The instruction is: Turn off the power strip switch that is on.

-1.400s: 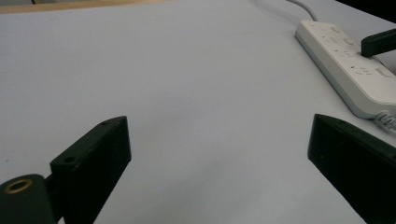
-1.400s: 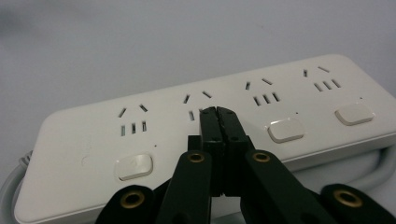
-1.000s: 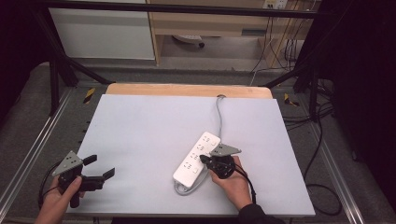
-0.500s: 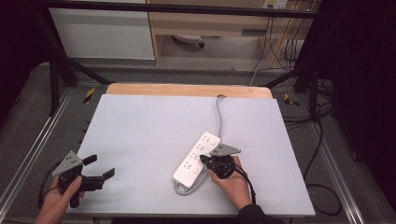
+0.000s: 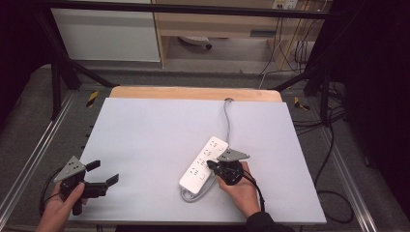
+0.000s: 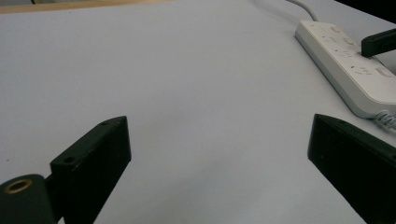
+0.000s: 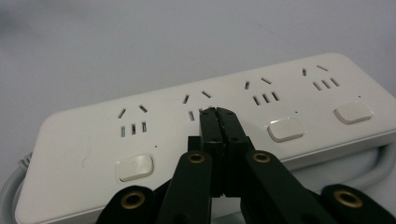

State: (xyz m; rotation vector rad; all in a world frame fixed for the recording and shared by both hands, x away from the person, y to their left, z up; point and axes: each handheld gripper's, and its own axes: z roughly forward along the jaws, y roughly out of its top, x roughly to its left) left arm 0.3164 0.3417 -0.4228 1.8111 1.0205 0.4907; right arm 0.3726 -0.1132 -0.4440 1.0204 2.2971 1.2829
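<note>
- Left tool [image 5: 103,172]: matte black body with two flat, blunt-ended black jaws. A grey three-cornered plate is mounted on top. A black cable trails from the rear past the hand [image 5: 60,205].
- Left tool, own view [image 6: 219,158]: the jaws are thick black blocks with bevelled ends. One brass-coloured ring is set in the round hub at the lower left, and a small hole is sunk in the left jaw's top face.
- Right tool [image 7: 218,114]: slim black jaws on black link arms, with four brass-coloured pivot rings.
- Right tool, high view [image 5: 211,165]: round black body, grey three-cornered plate, black cable.
- Right hand [image 5: 239,191]: dark sleeve at the wrist.
</note>
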